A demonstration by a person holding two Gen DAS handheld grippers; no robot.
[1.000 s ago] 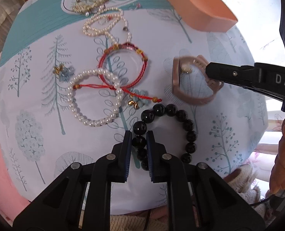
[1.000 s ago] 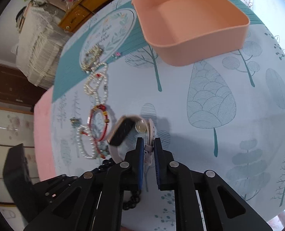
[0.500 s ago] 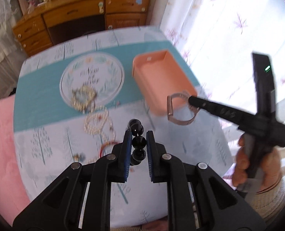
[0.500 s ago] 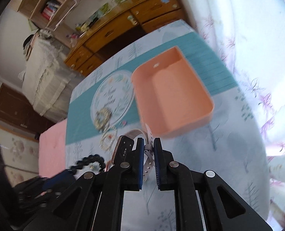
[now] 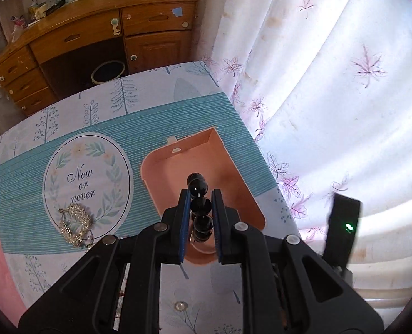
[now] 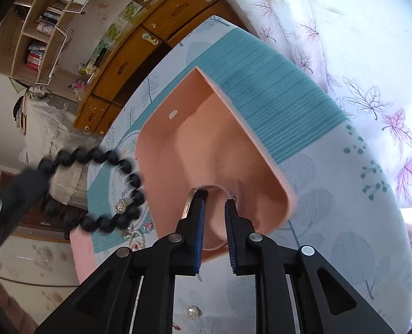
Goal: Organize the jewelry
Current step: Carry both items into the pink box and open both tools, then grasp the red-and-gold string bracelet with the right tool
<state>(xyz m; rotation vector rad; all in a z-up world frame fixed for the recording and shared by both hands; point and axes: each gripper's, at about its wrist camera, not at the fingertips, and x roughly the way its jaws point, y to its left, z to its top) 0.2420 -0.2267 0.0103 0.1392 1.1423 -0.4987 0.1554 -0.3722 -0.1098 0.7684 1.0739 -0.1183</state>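
Note:
My left gripper (image 5: 200,199) is shut on a black bead bracelet (image 5: 200,208) and holds it above the near end of the peach tray (image 5: 161,164). In the right wrist view the bracelet (image 6: 114,192) hangs as a blurred ring left of the tray (image 6: 261,150). My right gripper (image 6: 215,204) is open over the tray's near end. The pink watch (image 6: 199,194) lies in the tray at the left fingertip, its strap curving between the jaws.
A gold chain piece (image 5: 74,221) lies on the round "Now or never" print (image 5: 85,183) of the tablecloth. A small pearl stud (image 6: 192,311) lies near the front. A wooden sideboard (image 5: 94,36) stands behind, a curtain (image 5: 331,83) on the right.
Both grippers rose and moved over the tray. My right gripper opened and let go of the watch, which now lies in the tray. The left still holds the black bracelet.

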